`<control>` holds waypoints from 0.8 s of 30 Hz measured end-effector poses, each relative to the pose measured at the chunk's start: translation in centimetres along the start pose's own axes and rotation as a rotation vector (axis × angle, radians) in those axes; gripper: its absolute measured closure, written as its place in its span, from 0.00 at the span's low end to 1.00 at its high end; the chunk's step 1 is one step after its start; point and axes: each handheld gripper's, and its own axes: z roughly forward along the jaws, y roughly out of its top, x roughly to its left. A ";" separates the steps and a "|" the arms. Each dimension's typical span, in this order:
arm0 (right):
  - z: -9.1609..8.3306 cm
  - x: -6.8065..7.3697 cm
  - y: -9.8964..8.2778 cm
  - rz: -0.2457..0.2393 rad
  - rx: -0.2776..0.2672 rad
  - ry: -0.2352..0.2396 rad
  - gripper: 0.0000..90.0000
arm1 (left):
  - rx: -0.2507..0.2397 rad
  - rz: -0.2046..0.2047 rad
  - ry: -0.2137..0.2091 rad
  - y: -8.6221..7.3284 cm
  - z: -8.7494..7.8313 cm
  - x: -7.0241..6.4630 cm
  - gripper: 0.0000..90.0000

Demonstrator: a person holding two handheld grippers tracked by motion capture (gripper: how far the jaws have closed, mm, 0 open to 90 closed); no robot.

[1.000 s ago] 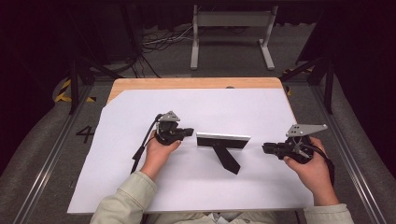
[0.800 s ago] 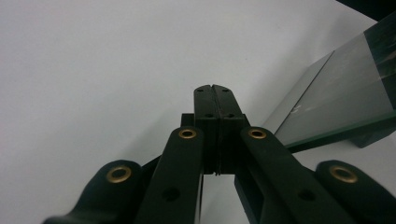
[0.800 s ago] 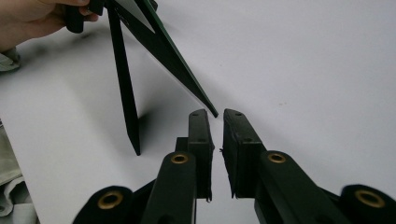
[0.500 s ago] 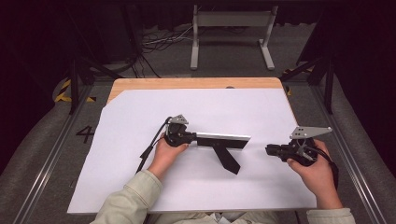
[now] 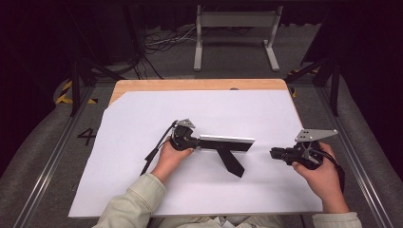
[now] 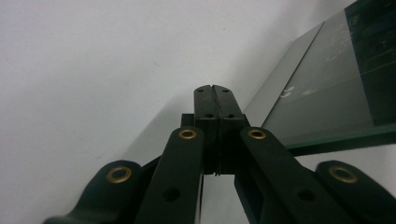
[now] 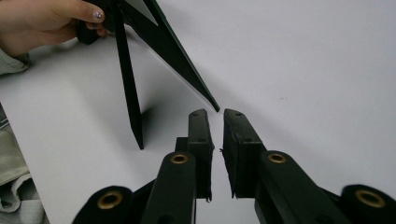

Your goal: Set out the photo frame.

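Picture frame [image 5: 227,145] stands upright mid-counter [image 5: 142,118] on its rear prop; left gripper [image 5: 192,141], jaws pressed together, meets its left end to steady it, while right gripper [image 5: 274,153], jaws slightly parted, waits well apart.

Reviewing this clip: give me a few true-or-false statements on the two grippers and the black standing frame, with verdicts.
1. The left gripper has its jaws shut. True.
2. The right gripper clamps the picture frame. False: it sits apart from the frame, jaws slightly parted with nothing between them.
3. The frame stands on the white sheet, propped by a black back leg. True.
4. The left gripper is far from the frame. False: it is right at the frame's left end.
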 end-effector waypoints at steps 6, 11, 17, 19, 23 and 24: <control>-0.3 0.4 0.2 0.010 0.029 0.028 0.92 | 0.007 -0.003 -0.002 -0.1 -0.1 0.0 1.00; -0.4 0.7 0.4 0.010 0.048 0.043 0.92 | 0.023 0.001 -0.012 -0.1 -0.2 -0.2 1.00; -0.9 1.2 0.9 0.006 0.046 0.048 0.92 | 0.056 0.012 -0.034 -0.5 -0.5 -1.0 1.00; -1.0 1.3 1.0 0.005 0.042 0.045 0.92 | 0.060 0.024 -0.033 -0.7 -0.5 -1.3 1.00; -1.2 1.3 1.1 0.001 0.040 0.045 0.92 | 0.084 0.048 -0.035 -0.9 -0.6 -2.0 1.00; -1.2 1.3 1.2 0.000 0.039 0.045 0.93 | 0.093 0.058 -0.036 -0.9 -0.7 -2.3 1.00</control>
